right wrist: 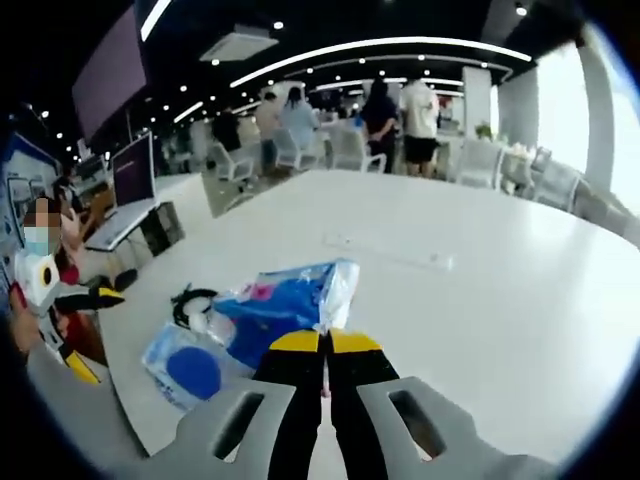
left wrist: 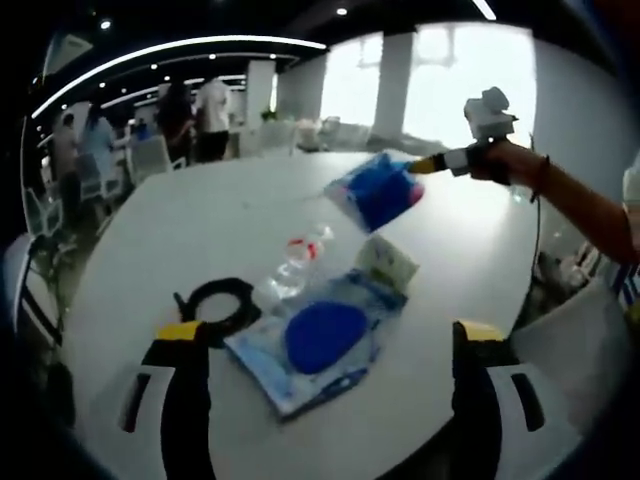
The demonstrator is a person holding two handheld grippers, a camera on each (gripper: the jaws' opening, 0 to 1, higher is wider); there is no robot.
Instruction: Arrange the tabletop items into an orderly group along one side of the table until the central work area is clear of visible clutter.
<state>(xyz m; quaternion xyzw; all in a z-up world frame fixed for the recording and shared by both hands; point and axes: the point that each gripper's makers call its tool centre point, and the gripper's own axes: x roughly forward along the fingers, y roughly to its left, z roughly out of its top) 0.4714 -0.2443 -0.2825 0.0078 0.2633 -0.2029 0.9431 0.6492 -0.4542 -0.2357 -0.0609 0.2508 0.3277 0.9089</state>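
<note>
On the white desk (left wrist: 200, 230), a clear pouch with a blue disc (left wrist: 322, 340) lies between the left claw (left wrist: 330, 345) jaws, which stand wide apart and touch nothing. Just beyond the pouch lie a clear plastic bottle (left wrist: 295, 265), a black cable coil (left wrist: 220, 305) and a small white box (left wrist: 388, 262). Above the desk, the right claw (right wrist: 325, 342) is clamped on a blue packet (right wrist: 290, 300), jaws pressed together on its edge, lifting it clear.
</note>
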